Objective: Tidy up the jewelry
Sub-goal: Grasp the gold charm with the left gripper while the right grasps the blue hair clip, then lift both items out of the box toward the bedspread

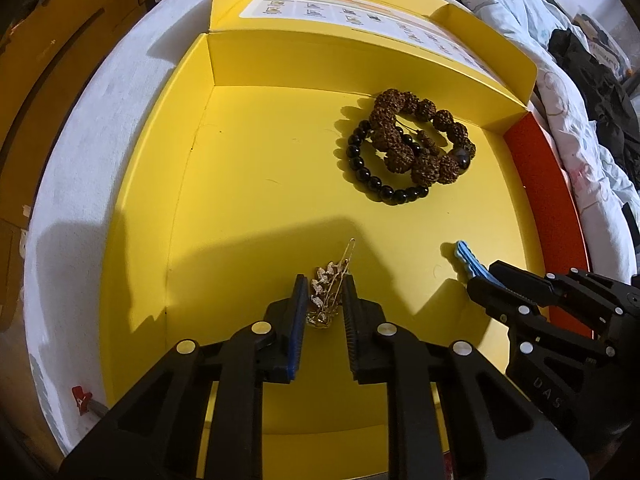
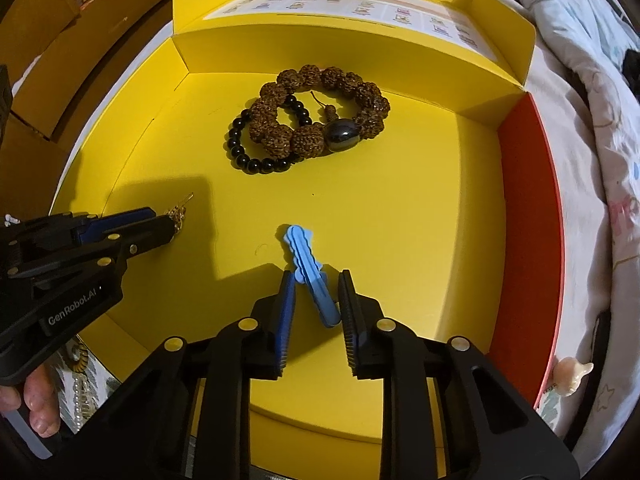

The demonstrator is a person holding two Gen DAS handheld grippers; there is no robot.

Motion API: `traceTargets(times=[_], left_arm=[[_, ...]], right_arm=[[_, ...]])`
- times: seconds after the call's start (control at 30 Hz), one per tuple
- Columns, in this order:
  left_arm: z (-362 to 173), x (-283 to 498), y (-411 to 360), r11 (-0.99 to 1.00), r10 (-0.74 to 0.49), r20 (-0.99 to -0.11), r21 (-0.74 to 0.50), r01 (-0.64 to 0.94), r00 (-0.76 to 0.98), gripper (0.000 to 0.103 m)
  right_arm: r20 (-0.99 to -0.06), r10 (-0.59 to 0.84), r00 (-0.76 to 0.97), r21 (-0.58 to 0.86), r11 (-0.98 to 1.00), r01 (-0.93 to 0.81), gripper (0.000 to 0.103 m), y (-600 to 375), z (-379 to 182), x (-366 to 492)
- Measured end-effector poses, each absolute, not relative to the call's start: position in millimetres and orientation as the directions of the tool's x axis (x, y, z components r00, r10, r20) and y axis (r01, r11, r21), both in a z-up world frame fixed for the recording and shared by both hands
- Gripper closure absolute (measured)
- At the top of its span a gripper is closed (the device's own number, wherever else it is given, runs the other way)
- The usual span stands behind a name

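Note:
A yellow box [image 1: 248,168] lies open on a bed. A brown seed-bead bracelet [image 1: 420,136] and a black bead bracelet [image 1: 368,172] lie overlapped at its far right; both show in the right wrist view, brown [image 2: 320,112] and black [image 2: 248,156]. My left gripper [image 1: 325,280] is shut on a gold leaf hair clip [image 1: 328,292] over the box floor; the clip also shows in the right wrist view [image 2: 178,212]. My right gripper [image 2: 316,276] is shut on a blue hair clip [image 2: 310,272], also seen in the left wrist view [image 1: 470,260].
The box's lid [image 2: 360,8] stands up at the back with a printed label. A red side panel [image 2: 528,216] runs along the right. White patterned bedding [image 1: 580,128] surrounds the box. Pearls and a gold ring [image 2: 78,364] lie outside at lower left; a small pale figurine [image 2: 572,376] at right.

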State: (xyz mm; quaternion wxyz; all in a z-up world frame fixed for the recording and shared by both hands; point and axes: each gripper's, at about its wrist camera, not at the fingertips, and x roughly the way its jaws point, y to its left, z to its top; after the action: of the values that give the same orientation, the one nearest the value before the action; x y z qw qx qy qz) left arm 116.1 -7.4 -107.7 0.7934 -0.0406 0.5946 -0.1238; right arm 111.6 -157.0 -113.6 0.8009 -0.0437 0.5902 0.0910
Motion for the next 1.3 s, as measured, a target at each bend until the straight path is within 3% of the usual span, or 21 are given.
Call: traceTargets(times=[0.1,0.63,1.3], left_arm=[[-105.7,116.2,-9.1,0.964,-0.253,-0.93,-0.219,0.15,0.267,0.085],[-77.2,102.8,4.8,0.955,-0.292,-0.903,-0.256,0.152,0.315,0.085],[-75.0,98.2,4.5,0.951,-0.302,-0.9,-0.262,0.165,0.314,0.085]], right_arm=[[-0.954,0.114,0.278,0.063,0.981,-0.185,0.09,-162.4,-113.4,112.9],[-0.927,0.214,0.309,0.18,0.974,-0.136,0.091,-190.3,-85.5,108.8],[-0.95,0.131,0.285,0.063,0.969,-0.237,0.081,-154.8,-106.6,120.9]])
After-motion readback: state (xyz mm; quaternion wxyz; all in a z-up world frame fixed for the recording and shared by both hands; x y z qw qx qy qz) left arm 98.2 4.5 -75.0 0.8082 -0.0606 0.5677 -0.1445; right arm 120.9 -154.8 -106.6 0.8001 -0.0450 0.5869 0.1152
